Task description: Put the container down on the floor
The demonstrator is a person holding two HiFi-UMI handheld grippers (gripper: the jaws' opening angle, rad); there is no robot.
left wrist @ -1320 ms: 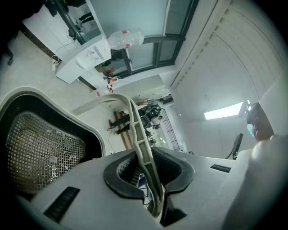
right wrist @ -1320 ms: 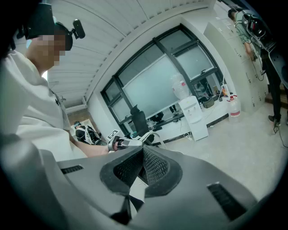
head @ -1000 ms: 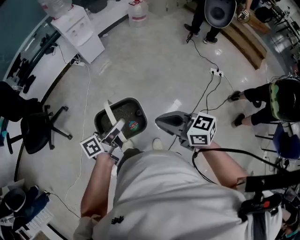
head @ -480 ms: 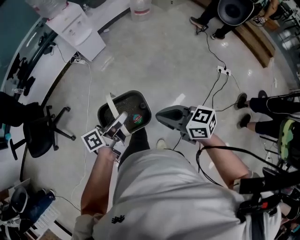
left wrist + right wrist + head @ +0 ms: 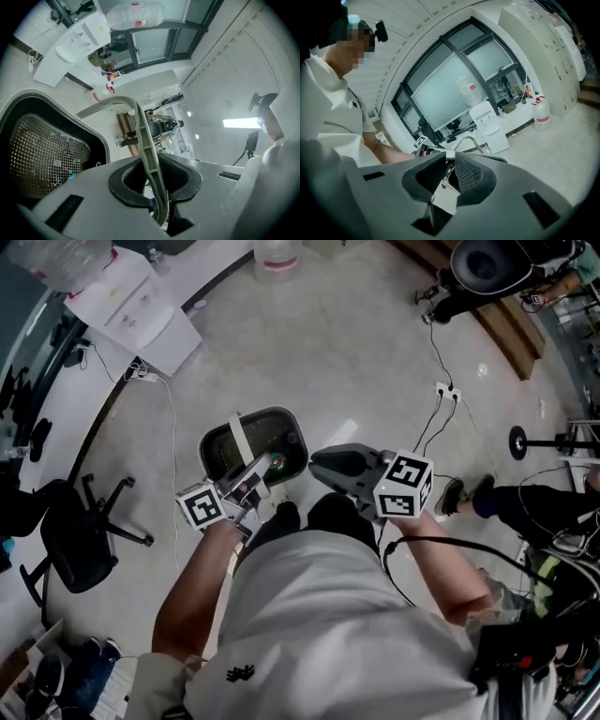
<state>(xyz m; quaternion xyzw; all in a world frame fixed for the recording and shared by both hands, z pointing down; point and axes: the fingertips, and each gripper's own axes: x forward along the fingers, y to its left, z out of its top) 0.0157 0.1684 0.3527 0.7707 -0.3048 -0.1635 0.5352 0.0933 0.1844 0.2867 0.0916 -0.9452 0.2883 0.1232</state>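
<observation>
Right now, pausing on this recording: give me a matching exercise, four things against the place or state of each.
1 container handle; 2 right gripper; 3 office chair; 4 water dispenser.
a white, head view's top left; b jaws apart, empty; c clamped by the left gripper; d black, head view's left edge.
Pairs: 1-c; 2-b; 3-d; 4-a.

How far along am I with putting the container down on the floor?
Done: the left gripper is shut on the handle of the container. In hand: the container hangs from it, apparently above the floor. Left: lower it, then release. The right gripper is open and empty.
</observation>
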